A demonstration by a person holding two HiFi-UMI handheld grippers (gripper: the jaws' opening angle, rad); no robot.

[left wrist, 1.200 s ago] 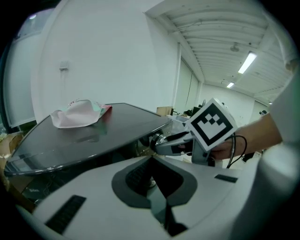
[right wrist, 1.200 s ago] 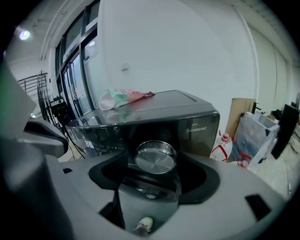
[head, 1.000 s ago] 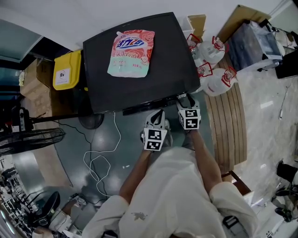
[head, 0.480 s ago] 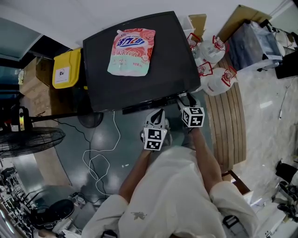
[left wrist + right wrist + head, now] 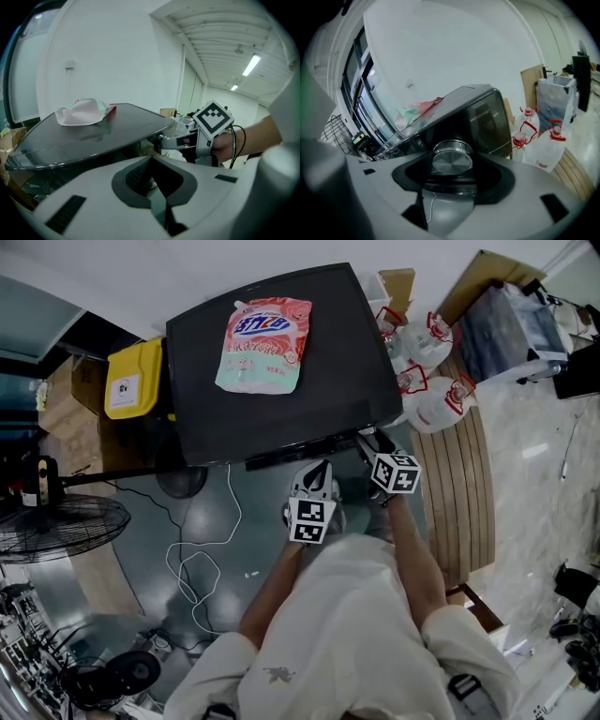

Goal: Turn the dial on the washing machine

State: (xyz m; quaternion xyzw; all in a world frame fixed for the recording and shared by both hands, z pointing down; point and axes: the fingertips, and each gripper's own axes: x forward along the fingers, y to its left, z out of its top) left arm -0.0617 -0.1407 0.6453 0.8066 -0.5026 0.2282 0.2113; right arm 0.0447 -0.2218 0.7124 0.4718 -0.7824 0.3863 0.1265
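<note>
The head view looks steeply down from high above the washing machine [image 5: 328,390]. The left hand-held gripper [image 5: 322,468] view sits low at the front and looks across the machine's top. The right hand-held gripper [image 5: 367,440] view is tipped sideways, very near the dial [image 5: 452,158]. All three see the pink bag [image 5: 263,343].

dark glossy washing machine top [image 5: 328,362], flat: one pink-and-green detergent pouch [image 5: 264,343] lying on it, toward back left. grey floor [image 5: 141,596] below: loose white cable [image 5: 187,563] looped in front of machine, fan [image 5: 66,521] at left, slatted wooden platform [image 5: 459,484] at right, white red-capped jugs [image 5: 441,409] at its far end.
</note>
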